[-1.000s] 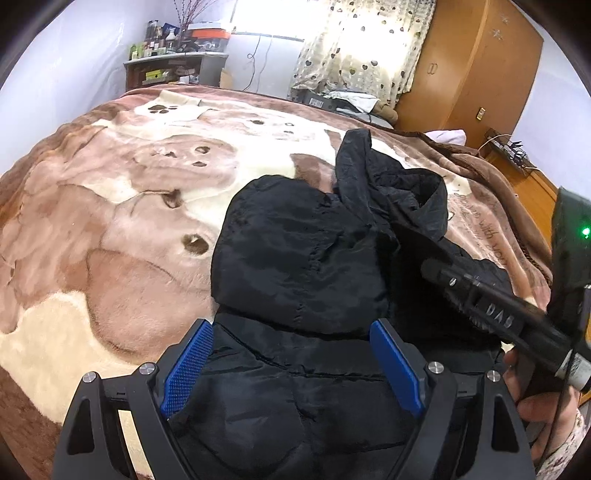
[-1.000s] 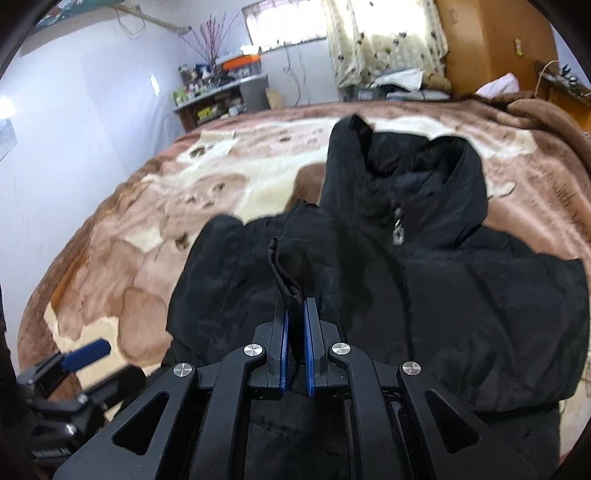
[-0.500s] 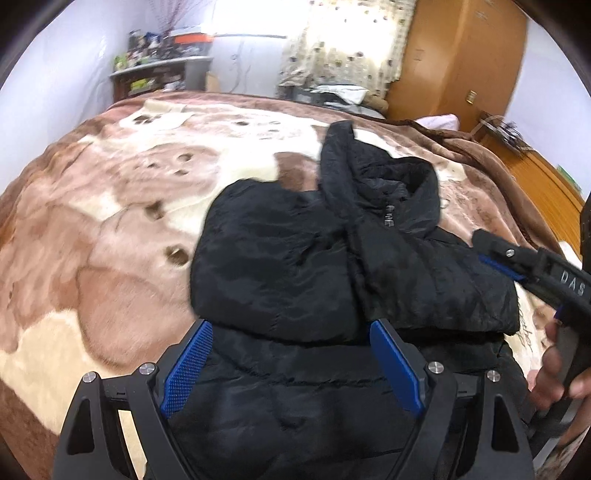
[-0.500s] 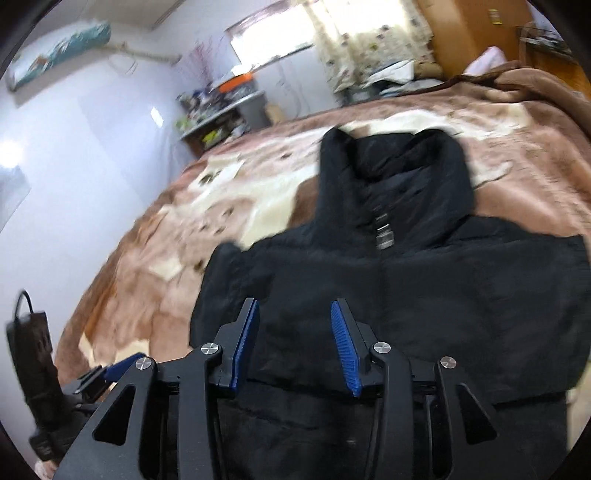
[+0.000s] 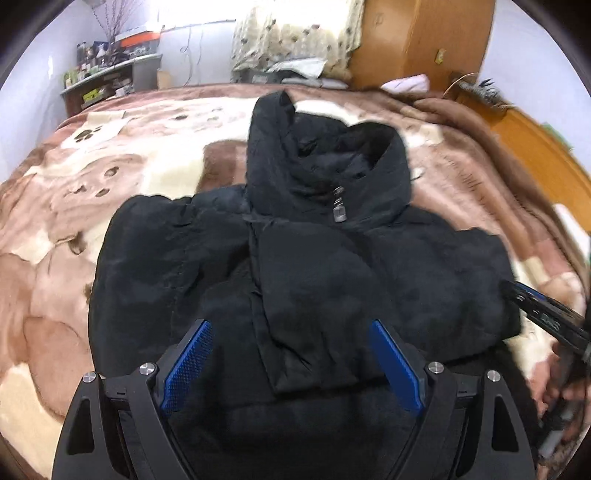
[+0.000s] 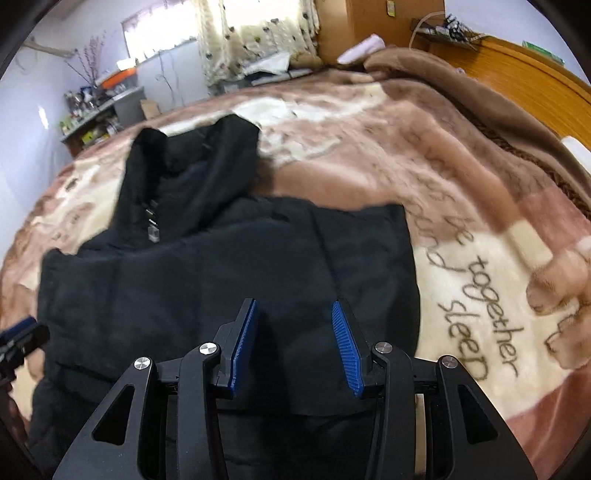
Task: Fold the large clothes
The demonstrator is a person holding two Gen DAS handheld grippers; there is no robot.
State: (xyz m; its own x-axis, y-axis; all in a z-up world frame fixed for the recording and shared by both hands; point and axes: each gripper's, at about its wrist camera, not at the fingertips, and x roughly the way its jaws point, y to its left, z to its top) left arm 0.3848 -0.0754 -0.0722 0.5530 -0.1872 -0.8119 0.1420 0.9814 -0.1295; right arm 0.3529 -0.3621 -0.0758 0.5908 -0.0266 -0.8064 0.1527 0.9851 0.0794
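A black puffer jacket (image 5: 314,266) lies on the bed with its hood toward the far side and both sleeves folded across the chest. It also shows in the right wrist view (image 6: 221,266). My left gripper (image 5: 291,363) is open and empty, above the jacket's lower middle. My right gripper (image 6: 295,347) is open and empty, above the jacket's right half near its right edge. The right gripper's tip shows at the right edge of the left wrist view (image 5: 543,317). The left gripper's tip shows at the left edge of the right wrist view (image 6: 22,336).
A brown and cream plush blanket (image 5: 92,192) covers the bed, also seen in the right wrist view (image 6: 461,229). A wooden wardrobe (image 5: 424,40) and curtained window (image 5: 295,33) stand at the back. A cluttered shelf (image 5: 110,77) is at the back left. A wooden headboard (image 6: 535,85) runs along the right.
My right gripper let go of the sleeve it held, opened, and moved right over the jacket's right half. The sleeve now lies across the chest. The left gripper stayed open and shifted right.
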